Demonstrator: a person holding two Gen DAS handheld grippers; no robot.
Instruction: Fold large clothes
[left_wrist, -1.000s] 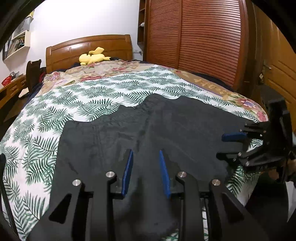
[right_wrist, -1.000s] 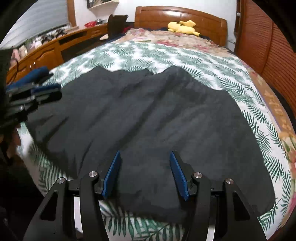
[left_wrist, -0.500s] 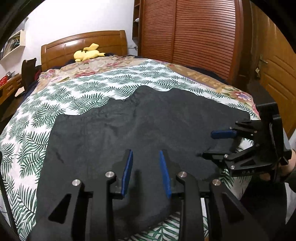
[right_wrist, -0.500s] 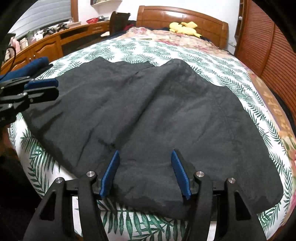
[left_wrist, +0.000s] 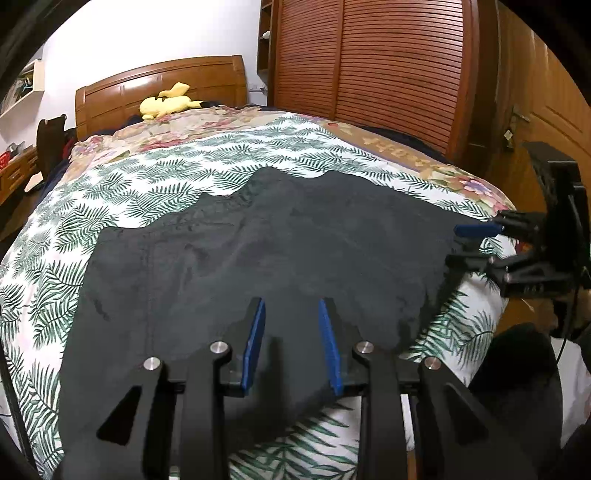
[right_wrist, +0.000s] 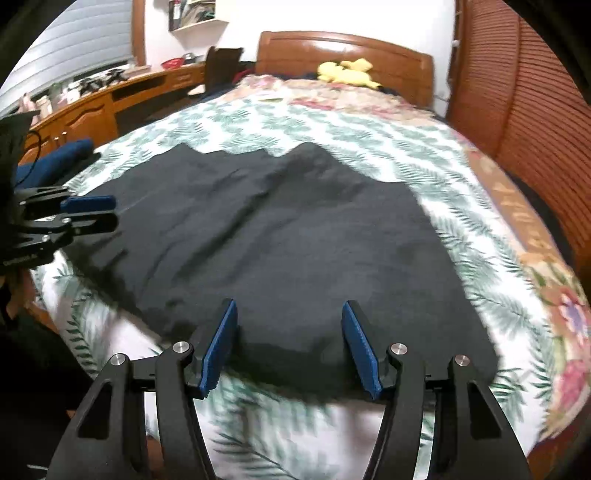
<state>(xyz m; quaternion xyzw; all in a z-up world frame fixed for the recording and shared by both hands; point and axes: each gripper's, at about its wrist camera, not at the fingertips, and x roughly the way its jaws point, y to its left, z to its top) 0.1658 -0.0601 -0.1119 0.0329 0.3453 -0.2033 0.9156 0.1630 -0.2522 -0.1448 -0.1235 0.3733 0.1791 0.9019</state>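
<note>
We've got the black garment (left_wrist: 258, 251) spread flat across the bed (left_wrist: 155, 177), filling mid-frame, so its edges are easy to reach. Left gripper (left_wrist: 291, 325) and right gripper (right_wrist: 288, 332) both hover released over the near hem, probably lining up corner grabs.
</note>
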